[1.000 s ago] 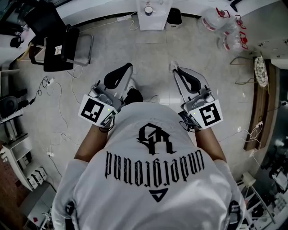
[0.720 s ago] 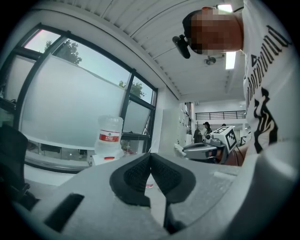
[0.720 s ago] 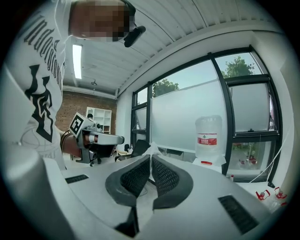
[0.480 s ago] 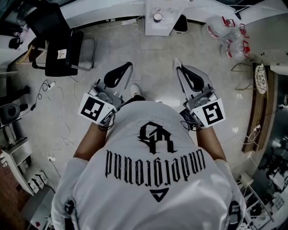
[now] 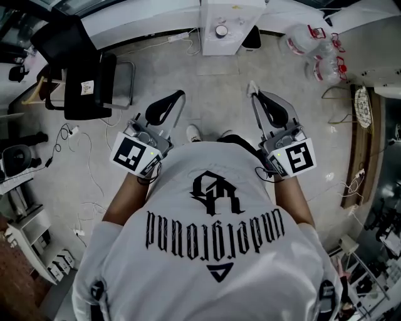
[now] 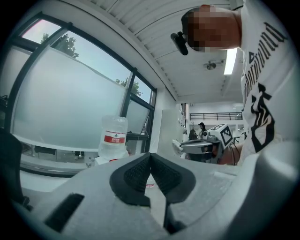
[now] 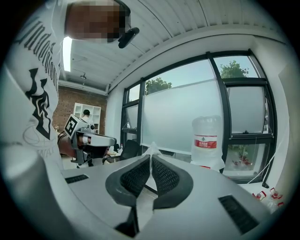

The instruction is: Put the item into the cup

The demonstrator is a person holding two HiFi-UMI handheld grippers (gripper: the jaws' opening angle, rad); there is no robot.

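Pinching thin white item (image 7: 152,150), maybe tissue, right gripper (image 7: 150,158) closed on it; left gripper (image 6: 150,154) closed, empty; cup (image 5: 220,30) well ahead, nearer right.

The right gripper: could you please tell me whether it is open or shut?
Shut: the right gripper pinches a thin white item between its jaws, with the item's tip poking out beyond them.

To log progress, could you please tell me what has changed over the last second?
The person has stepped forward: the white table and the cup on it have come further into the head view. Nothing was taken or let go. Unchanged: the left tool shut and empty, the right tool shut on a thin white item, both held out ahead.
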